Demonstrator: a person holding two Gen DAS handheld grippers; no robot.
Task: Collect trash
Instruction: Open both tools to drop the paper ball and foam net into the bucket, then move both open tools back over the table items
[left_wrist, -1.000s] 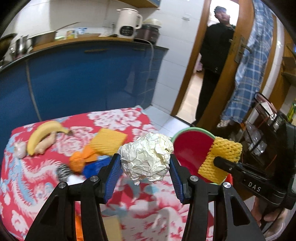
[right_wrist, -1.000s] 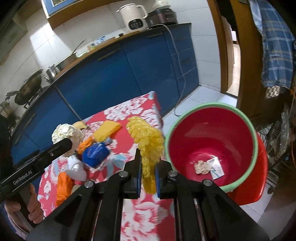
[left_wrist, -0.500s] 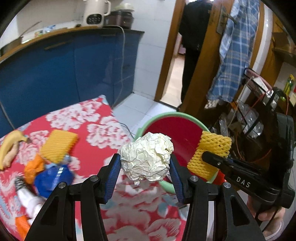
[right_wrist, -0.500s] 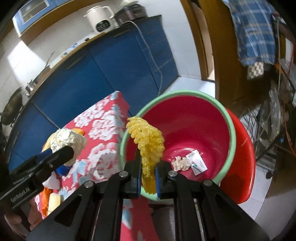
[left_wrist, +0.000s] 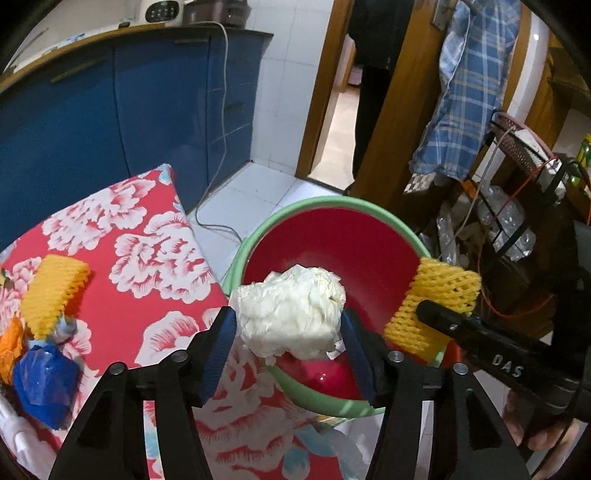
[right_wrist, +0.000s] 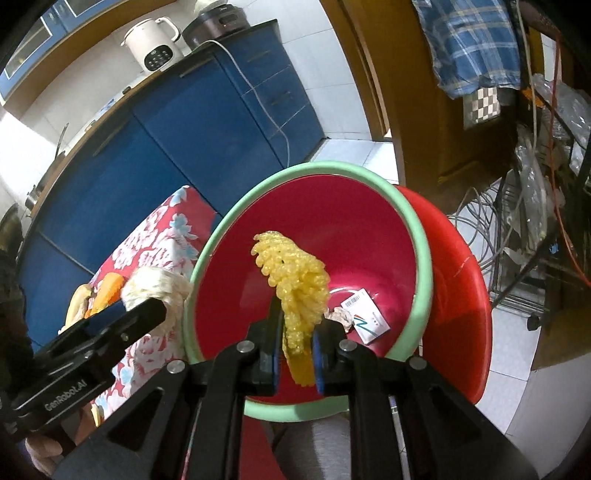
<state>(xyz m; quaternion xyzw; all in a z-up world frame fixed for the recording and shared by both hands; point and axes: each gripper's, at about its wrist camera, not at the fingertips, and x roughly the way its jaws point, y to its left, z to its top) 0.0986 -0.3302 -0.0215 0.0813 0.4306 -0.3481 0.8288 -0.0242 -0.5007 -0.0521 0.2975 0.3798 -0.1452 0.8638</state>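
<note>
A crumpled white paper ball (left_wrist: 291, 310) sits between the pads of my left gripper (left_wrist: 289, 317), over the near rim of a green-rimmed red basin (left_wrist: 332, 201). The jaws are opening and the ball looks blurred and loose. My right gripper (right_wrist: 295, 325) pinches a yellow foam fruit net (right_wrist: 295, 273) above the inside of the basin (right_wrist: 424, 258); its jaws are starting to open, with the net still upright between them. The right gripper (left_wrist: 436, 314) with its net appears to the right in the left wrist view. Paper scraps (right_wrist: 369, 321) lie on the basin's bottom.
Left of the basin, a table with a red floral cloth (left_wrist: 147, 258) holds another yellow foam net (left_wrist: 51, 291) and a blue wrapper (left_wrist: 44, 384). Blue cabinets (left_wrist: 110, 110) stand behind it. A person (left_wrist: 369, 92) stands in the doorway. A wire rack (left_wrist: 509, 221) crowds the right.
Both grippers moved right and down, from over the table to over the basin. The left jaws have widened around the paper ball, and the right pads have parted slightly.
</note>
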